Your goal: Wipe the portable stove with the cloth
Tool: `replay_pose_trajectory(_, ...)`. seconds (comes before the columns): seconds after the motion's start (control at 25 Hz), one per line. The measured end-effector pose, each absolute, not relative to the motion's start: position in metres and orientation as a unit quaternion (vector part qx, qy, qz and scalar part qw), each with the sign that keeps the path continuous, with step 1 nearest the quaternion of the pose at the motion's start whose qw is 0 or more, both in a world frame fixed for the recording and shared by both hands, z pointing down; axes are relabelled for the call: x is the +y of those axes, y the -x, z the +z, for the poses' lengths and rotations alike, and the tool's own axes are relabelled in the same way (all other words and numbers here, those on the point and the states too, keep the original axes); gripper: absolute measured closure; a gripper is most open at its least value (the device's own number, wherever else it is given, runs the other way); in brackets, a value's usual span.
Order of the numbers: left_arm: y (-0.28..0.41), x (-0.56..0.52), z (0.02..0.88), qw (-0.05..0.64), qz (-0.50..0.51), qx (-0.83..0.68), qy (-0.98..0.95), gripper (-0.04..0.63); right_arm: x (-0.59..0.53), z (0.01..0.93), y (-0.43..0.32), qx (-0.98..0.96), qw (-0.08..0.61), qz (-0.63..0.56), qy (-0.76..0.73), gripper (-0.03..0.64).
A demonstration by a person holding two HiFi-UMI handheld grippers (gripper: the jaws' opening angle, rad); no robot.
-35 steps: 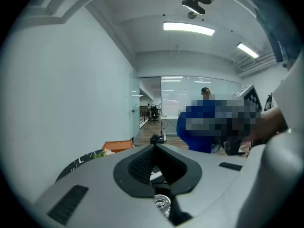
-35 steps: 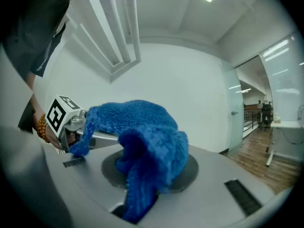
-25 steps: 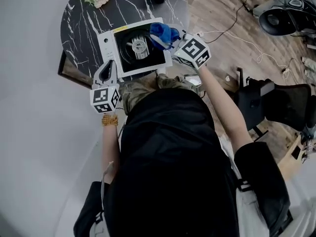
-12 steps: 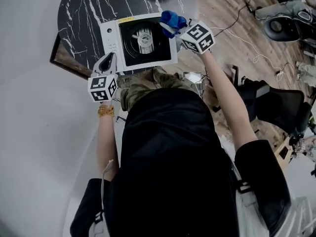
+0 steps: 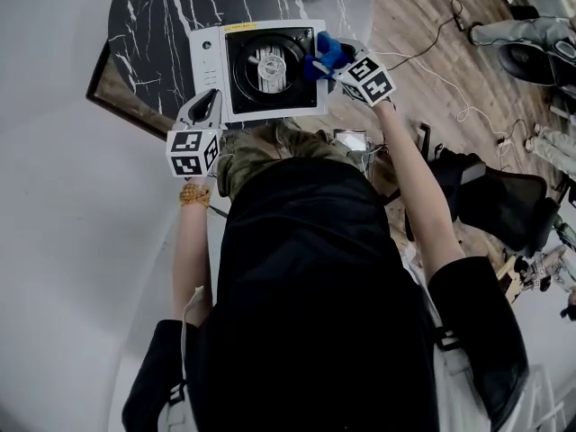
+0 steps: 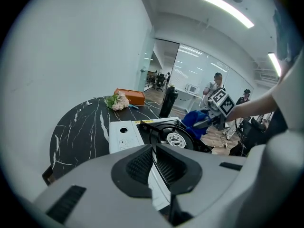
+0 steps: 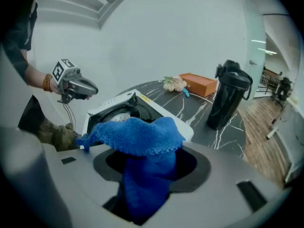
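Note:
The portable stove (image 5: 209, 61) is white with a black burner top and sits on the round black marble table (image 5: 148, 25). My left gripper (image 5: 209, 99) is shut and empty, hovering at the stove's near left corner. The left gripper view looks over its closed jaws (image 6: 154, 161) at the stove (image 6: 124, 136). My right gripper (image 5: 333, 61) is at the stove's right edge with the blue cloth (image 5: 324, 52). Its jaws are opening. The cloth (image 7: 137, 137) hangs bunched in the wide gap between them (image 7: 148, 171), draped over the front, with the stove (image 7: 114, 109) just beyond.
A tall black flask (image 7: 229, 96), an orange box (image 7: 198, 84) and a small bunch of flowers (image 7: 173, 83) stand on the far part of the table. The person's knees are under the table edge. An office chair (image 5: 504, 196) and cables lie on the wooden floor to the right.
Both grippers have come down toward the stove. The right one carried the blue cloth down to the stove's right edge. The left one sank to the near left corner.

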State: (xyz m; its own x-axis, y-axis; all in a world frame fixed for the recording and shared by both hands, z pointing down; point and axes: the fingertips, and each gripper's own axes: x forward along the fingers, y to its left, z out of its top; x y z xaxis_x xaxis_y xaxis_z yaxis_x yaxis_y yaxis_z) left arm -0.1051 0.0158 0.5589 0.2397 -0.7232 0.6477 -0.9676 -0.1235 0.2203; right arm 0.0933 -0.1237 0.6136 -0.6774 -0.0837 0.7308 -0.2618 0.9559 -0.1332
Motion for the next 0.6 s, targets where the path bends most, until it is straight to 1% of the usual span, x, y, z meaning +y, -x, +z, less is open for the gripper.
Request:
replay_pose_trajectory(0.04,0.103,0.016,0.560,0.313,0.196,-0.583,-0.724,0.580,-0.121,0.621,-0.098,-0.901,0.410,0.108,-0.092,0.443)
replay_pose_trajectory(0.08,0.101,0.017,0.560,0.313,0.196,-0.581,-0.725,0.580,-0.119,0.626,-0.101,-0.897,0.421,0.104,-0.088,0.536)
replay_pose_trajectory(0.12,0.099,0.016,0.560,0.312,0.197,-0.579,-0.727,0.580,-0.119,0.625,-0.100,-0.898,0.419,0.101,-0.085,0.543)
replay_pose_trajectory(0.16,0.098,0.016,0.559,0.310,0.198,-0.578,-0.729,0.580,-0.122,0.619,-0.096,-0.905,0.403,0.104,-0.088,0.551)
replay_pose_trajectory(0.2,0.097,0.015,0.558,0.307,0.198,-0.577,-0.730,0.580,-0.130,0.606,-0.090,-0.918,0.369,0.114,-0.096,0.554)
replay_pose_trajectory(0.32,0.098,0.010,0.553,0.301,0.196,-0.580,-0.731,0.580,-0.167,0.551,-0.069,-0.947,0.207,0.202,-0.139,0.553)
replay_pose_trajectory(0.36,0.097,0.008,0.552,0.300,0.194,-0.581,-0.731,0.580,-0.177,0.542,-0.065,-0.945,0.171,0.235,-0.150,0.552)
replay_pose_trajectory(0.4,0.096,0.008,0.552,0.301,0.193,-0.580,-0.732,0.580,-0.182,0.544,-0.064,-0.940,0.166,0.254,-0.157,0.540)
replay_pose_trajectory(0.44,0.094,0.008,0.552,0.301,0.193,-0.580,-0.732,0.580,-0.181,0.557,-0.064,-0.935,0.194,0.251,-0.157,0.495)
replay_pose_trajectory(0.48,0.093,0.008,0.552,0.302,0.194,-0.580,-0.732,0.580,-0.177,0.577,-0.066,-0.930,0.247,0.224,-0.152,0.431)
replay_pose_trajectory(0.52,0.092,0.008,0.551,0.301,0.195,-0.579,-0.732,0.580,-0.170,0.597,-0.070,-0.924,0.302,0.182,-0.147,0.407)
replay_pose_trajectory(0.56,0.091,0.009,0.550,0.300,0.196,-0.579,-0.732,0.580,-0.165,0.610,-0.075,-0.919,0.340,0.140,-0.144,0.399)
replay_pose_trajectory(0.6,0.090,0.009,0.548,0.299,0.196,-0.579,-0.733,0.580,-0.161,0.615,-0.080,-0.916,0.357,0.113,-0.144,0.397)
